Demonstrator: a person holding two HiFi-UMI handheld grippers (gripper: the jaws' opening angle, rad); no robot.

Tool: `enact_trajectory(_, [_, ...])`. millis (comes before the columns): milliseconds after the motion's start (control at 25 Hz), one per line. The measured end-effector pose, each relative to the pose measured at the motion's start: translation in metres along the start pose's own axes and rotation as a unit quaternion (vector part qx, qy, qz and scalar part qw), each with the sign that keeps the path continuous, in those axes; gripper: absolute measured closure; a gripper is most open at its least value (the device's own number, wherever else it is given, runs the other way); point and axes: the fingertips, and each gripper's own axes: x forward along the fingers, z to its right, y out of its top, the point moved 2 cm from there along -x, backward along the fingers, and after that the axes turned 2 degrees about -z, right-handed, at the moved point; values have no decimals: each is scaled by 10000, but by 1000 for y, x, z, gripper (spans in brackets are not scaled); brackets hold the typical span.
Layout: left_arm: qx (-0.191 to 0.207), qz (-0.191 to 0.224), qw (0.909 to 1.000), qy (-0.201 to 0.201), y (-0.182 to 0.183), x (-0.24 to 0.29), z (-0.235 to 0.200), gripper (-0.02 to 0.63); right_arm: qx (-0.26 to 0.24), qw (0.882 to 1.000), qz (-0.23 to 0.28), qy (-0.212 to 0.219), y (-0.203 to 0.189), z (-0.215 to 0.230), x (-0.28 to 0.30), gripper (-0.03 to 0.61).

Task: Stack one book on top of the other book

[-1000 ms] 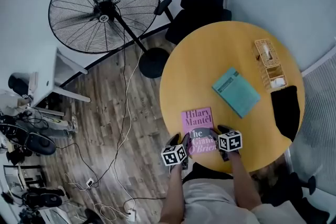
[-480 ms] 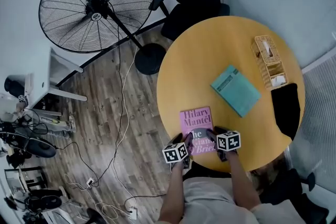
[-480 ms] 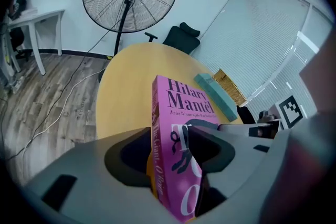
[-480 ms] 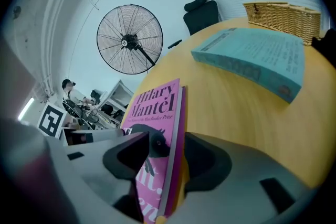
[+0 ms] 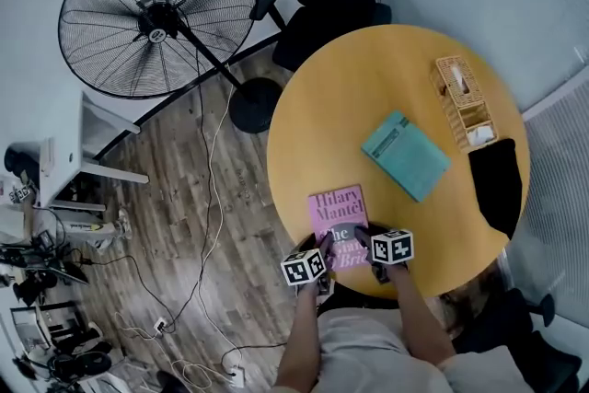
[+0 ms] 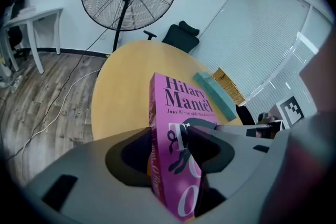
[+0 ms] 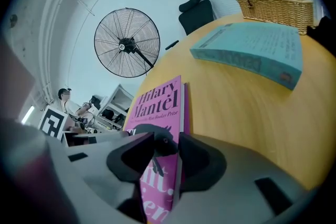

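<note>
Inside left tongs, just-closing right tongs: pink book.

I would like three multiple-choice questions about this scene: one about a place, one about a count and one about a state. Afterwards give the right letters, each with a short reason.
1. Where does the teal book lie?
A. On the round table, between the pink book and the wicker basket
B. Inside the wicker basket
C. On top of the pink book

2. How many books are on the round table?
A. One
B. Two
C. Three

3. What stands between the jaws of the left gripper and of the right gripper?
A. The pink book
B. The teal book
C. Nothing

Answers:
1 A: the head view shows it flat in mid-table, apart from both.
2 B: only the pink book and the teal book show.
3 A: each gripper view shows the pink book's edge between the jaws, which have just been closing on it.
</note>
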Motion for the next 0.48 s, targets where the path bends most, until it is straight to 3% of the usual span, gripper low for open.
enact_trajectory(160, [16, -149, 9999, -32, -4, 1, 5, 382, -195, 9997, 24, -158, 6, 1, -4, 428])
enact_trajectory(480, [-359, -115, 9992, 148, 7, -2, 22, 385, -691, 9968, 159, -359, 30, -2, -17, 428])
